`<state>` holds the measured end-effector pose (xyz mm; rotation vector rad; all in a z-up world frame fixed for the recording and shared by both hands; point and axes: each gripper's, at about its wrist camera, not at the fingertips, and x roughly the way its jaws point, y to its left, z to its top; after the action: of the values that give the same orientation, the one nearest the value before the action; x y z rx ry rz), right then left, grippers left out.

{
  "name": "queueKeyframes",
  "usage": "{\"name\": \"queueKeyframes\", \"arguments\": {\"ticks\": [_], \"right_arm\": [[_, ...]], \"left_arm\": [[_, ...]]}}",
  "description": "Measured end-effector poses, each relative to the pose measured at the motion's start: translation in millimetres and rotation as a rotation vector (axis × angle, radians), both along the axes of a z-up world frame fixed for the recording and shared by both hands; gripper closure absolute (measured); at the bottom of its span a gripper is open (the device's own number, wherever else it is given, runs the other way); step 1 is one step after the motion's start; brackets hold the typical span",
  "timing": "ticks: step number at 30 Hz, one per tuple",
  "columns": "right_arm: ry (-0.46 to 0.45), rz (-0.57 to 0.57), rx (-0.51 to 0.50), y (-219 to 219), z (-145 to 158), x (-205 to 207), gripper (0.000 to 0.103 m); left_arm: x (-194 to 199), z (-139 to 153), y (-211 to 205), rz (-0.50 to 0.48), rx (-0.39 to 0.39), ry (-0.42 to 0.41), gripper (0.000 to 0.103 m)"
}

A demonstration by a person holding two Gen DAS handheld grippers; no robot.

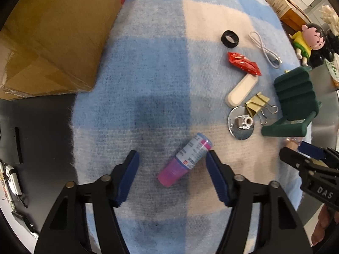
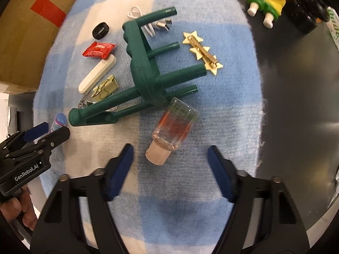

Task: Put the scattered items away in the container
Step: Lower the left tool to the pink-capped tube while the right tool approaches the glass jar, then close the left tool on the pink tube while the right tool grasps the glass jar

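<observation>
left gripper (image 1: 172,161) released | pink tube (image 1: 184,162) lay between its fingers, on blanket (image 1: 148,63) | right gripper (image 2: 170,155) released | corked jar (image 2: 172,130) just beyond, slightly left

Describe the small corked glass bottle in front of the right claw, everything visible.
The corked glass bottle is small, clear glass with reddish contents and a tan cork stopper. It lies on its side on the blue-and-white checked blanket, cork pointing toward the right claw, whose jaws stand open, clear of it. Its base end touches or overlaps the toppled green toy chair.
</observation>
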<state>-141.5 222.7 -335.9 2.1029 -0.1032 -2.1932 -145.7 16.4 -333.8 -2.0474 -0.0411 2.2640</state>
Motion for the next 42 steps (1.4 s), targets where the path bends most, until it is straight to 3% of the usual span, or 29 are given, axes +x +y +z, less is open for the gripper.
{"name": "queueKeyframes", "arguments": {"ticks": [3,4,7,9,26,34,38,42], "right_arm": [[0.005,0.004,0.012,-2.1,-0.4,-2.5,0.044],[0.006,0.004,0.019,-2.4,-0.2,-3.6,0.047],[0.007,0.007,0.035,-3.1,0.8,-6.9,0.064],[0.006,0.002,0.028,-1.5,1.8,-9.2,0.081],[0.045,-0.014,-0.016,0.7,28.7,-4.4,0.082],[0.093,-0.027,-0.034,-1.3,51.9,-18.1,0.082],[0.119,-0.021,-0.038,27.1,79.9,12.1,0.082],[0.132,-0.012,-0.040,18.5,75.0,20.2,0.082]], "left_arm": [[-1.2,0.6,-3.3,0.006,0.004,-0.001,0.056],[-1.5,0.9,-4.4,0.007,0.005,-0.003,0.062],[-3.3,1.5,-8.0,0.007,-0.003,-0.011,0.079],[-4.3,1.7,-10.5,0.011,0.003,-0.018,0.084],[11.4,28.7,1.5,0.012,0.061,0.002,0.084],[28.9,62.9,13.0,-0.004,0.066,0.037,0.084],[29.1,73.8,9.1,0.009,0.069,0.051,0.084],[33.4,84.9,6.8,0.024,0.073,0.064,0.084]]}}
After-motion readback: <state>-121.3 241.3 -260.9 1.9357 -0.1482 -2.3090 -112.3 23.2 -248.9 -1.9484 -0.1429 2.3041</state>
